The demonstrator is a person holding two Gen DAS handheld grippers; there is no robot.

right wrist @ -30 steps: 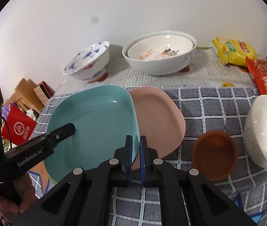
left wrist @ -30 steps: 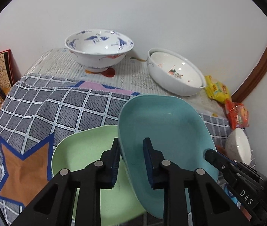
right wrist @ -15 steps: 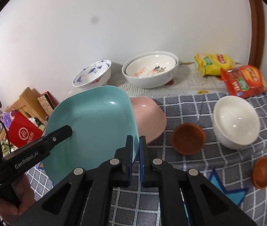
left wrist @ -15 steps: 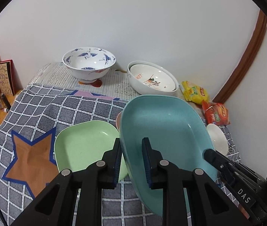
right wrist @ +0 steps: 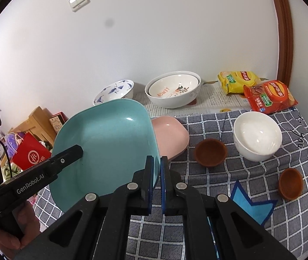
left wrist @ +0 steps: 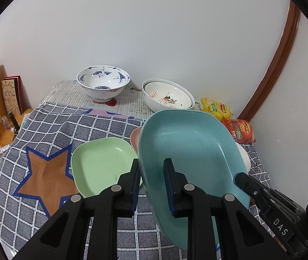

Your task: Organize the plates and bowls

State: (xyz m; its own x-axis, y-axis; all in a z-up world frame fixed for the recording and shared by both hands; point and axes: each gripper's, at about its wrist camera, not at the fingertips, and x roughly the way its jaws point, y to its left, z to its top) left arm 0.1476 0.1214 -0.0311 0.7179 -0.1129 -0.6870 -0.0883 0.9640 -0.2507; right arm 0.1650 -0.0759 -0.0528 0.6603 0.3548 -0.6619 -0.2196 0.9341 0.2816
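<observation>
The teal plate [left wrist: 188,151] now hangs higher above the bench than a second ago, clear of the green plate [left wrist: 102,162] and pink plate [right wrist: 169,136]. The left gripper [left wrist: 151,184] and right gripper [right wrist: 156,179] each pinch an opposite rim between their fingers. Risk: uneven pull between hands could tilt or slip the plate onto the dishes below.

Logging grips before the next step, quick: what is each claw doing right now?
Left claw: closed on the teal plate's rim.
Right claw: closed on the same plate's opposite rim.
</observation>
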